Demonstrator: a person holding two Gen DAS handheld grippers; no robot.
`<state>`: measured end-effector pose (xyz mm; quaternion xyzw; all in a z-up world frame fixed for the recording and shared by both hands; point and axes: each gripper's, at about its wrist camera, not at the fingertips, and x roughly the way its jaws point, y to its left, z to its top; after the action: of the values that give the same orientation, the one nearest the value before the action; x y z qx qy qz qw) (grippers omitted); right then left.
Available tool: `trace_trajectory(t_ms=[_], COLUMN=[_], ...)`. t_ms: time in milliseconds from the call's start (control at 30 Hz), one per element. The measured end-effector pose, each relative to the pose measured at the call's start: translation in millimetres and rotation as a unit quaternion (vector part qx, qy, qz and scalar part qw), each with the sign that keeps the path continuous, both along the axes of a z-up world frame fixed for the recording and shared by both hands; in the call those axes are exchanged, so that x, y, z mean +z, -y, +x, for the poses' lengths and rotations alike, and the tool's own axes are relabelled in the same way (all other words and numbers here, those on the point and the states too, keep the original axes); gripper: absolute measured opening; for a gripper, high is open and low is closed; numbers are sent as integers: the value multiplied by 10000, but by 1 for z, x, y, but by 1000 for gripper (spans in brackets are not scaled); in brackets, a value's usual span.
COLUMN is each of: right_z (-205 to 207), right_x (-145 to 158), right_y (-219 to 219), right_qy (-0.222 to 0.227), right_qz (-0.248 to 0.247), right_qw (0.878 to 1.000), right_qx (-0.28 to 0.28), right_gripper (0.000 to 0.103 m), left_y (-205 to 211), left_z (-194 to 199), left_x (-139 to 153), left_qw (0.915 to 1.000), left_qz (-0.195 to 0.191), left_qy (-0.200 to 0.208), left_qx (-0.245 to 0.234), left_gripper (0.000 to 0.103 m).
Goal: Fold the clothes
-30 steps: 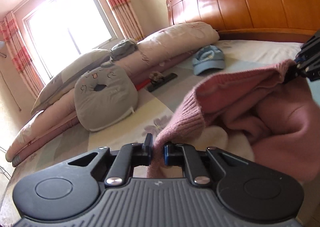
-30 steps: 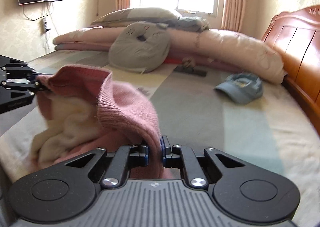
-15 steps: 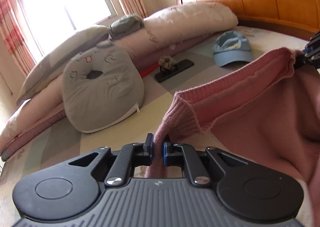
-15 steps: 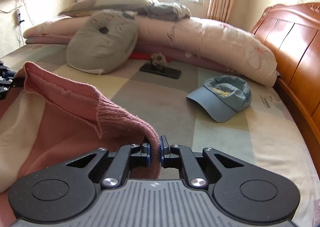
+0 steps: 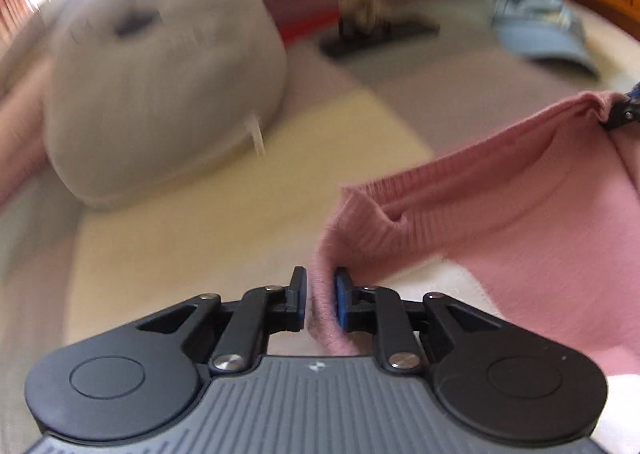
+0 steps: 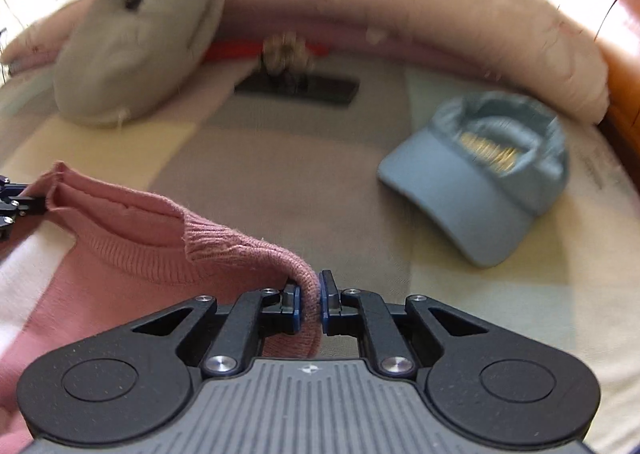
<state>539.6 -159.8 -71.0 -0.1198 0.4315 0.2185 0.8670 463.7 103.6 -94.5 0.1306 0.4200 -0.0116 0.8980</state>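
Left wrist view: the left gripper (image 5: 319,300) has the ribbed edge of the pink sweater (image 5: 520,222) between its fingers (image 5: 298,300). The jaws have just been opening a little; a thin gap shows beside the left finger, while the knit lies against the blue pad of the right one. The sweater's hem runs taut up to the right, where the right gripper (image 5: 624,110) pinches its other corner at the picture's edge.

Right wrist view: the right gripper (image 6: 310,304) is clamped narrowly on the ribbed knit, and the garment stretches left to the left gripper (image 6: 16,206). The sweater lies low over the near part of the bed (image 6: 280,174). Farther off, blurred, sit a blue cap (image 6: 480,182) to the right, a grey cushion (image 6: 132,54) to the left, a dark flat object (image 6: 304,88) between them, and a rolled quilt (image 6: 440,14) along the far side.
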Motion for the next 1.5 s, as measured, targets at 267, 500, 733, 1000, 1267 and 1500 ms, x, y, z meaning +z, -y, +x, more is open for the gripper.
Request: trace_trajectory(t_ms=[267,500,733,1000,1267,1500], right_z=[-26,-126,-241,-322,-344,-351], right_x=[13,52,50,-2,-24,-30], right_y=[23,60,85,89,86,92], right_qy=[-113,28,-247,-642,-520,-280], right_qz=[134,9,204,18,20,179], right_qw=[9996,10000,9993,9979,9984,9991], right_qx=[-235,-31,209,117,-241,-265], right_gripper=[54,92,103,103,103,103], left_y=[2,26,61,82,97,87], left_z=[-36,-118,-208,-282,-311,-314], left_x=[26,72,98,98,72,58], left_qw=[9999,9992,9959,9951,9965,9991], left_qz=[95,54,14,-265,-474,277], left_qy=[-30,189,331,440,272,204], left_qx=[-45,-335,-841,-840,-630,-234], left_gripper=[27,57,69,73,76,77])
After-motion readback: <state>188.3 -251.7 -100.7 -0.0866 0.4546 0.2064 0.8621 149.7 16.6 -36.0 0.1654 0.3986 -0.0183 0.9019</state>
